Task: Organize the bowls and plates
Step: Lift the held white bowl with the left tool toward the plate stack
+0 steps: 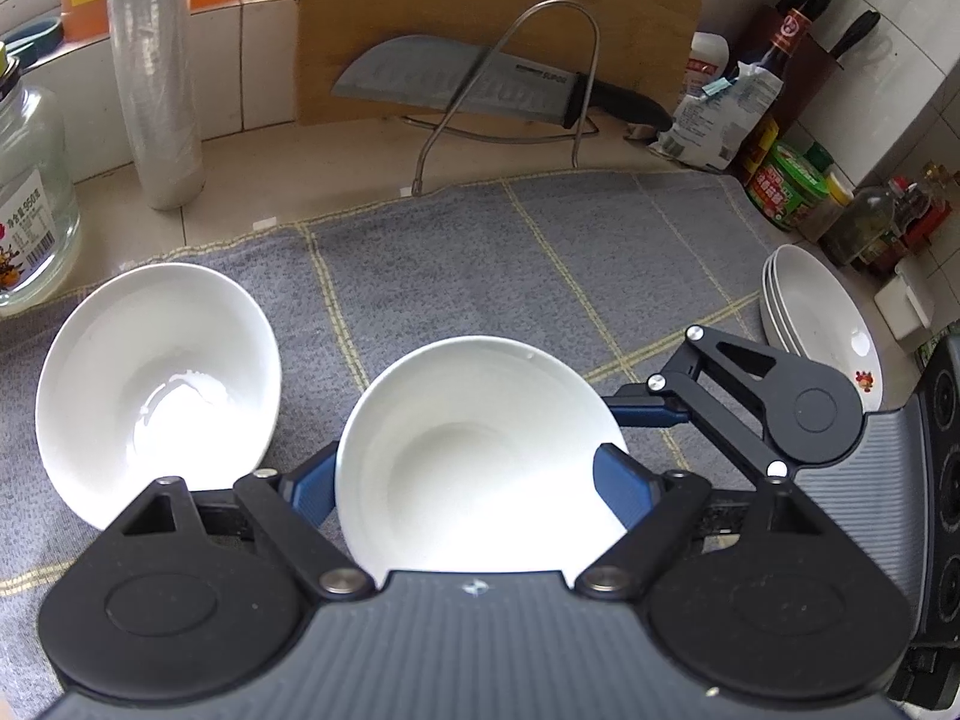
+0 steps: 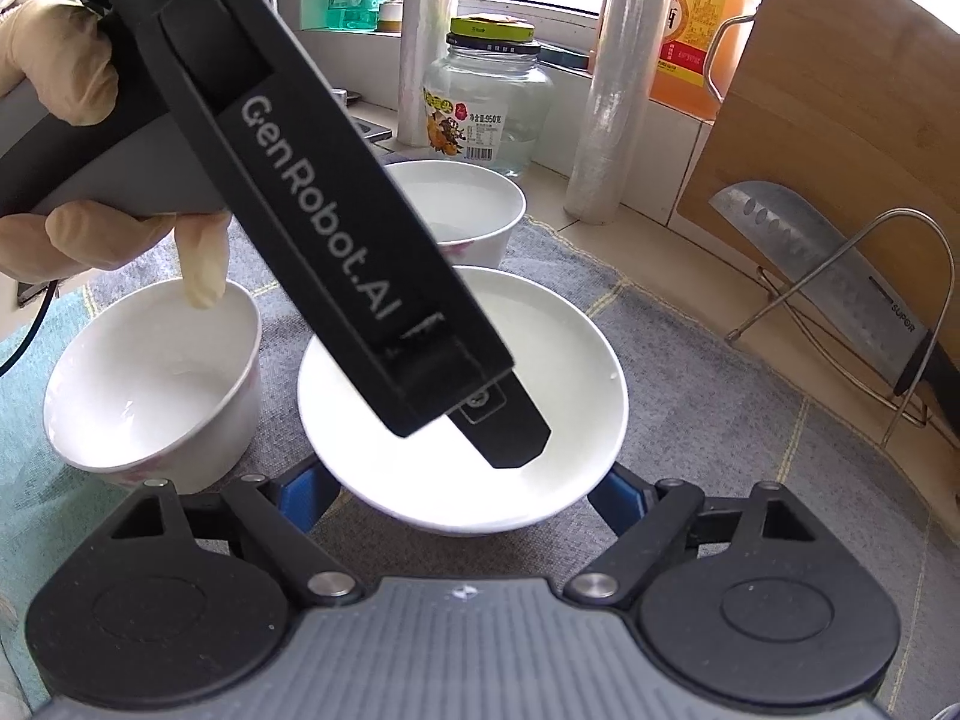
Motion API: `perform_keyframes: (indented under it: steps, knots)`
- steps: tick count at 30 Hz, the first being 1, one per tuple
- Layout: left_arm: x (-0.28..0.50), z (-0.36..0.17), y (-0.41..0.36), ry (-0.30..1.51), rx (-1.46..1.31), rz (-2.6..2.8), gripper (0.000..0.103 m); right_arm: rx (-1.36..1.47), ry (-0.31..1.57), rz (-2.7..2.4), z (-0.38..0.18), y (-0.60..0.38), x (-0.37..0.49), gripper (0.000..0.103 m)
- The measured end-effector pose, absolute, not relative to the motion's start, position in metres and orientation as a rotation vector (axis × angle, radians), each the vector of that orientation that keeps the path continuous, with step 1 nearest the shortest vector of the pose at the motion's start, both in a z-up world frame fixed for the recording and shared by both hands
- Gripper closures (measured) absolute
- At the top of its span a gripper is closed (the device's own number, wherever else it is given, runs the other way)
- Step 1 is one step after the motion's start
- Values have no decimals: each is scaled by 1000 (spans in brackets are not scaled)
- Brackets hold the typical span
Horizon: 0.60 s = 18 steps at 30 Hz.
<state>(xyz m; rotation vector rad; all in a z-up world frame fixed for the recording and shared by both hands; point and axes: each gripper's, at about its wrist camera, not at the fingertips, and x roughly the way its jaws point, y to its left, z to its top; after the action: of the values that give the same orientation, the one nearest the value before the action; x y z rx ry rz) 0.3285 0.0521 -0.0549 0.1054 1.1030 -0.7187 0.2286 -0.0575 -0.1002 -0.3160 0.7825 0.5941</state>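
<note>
Left tongs (image 1: 474, 480) angled down, gripping bowl (image 1: 480, 456)

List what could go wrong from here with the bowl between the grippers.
1. The left gripper and the right gripper both flank one white bowl. If they pull unevenly, it might tip or drop.
2. A second bowl sits close beside it, so a sideways move may knock it.
3. The glossy bowl wall could slip from the blue pads.
</note>
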Motion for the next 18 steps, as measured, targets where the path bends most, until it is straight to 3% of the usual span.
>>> perform_keyframes:
  steps: [18]
  knots:
    - [296,-37,27,1064,145,-805,17,-312,775,516,-85,-77,191,12]
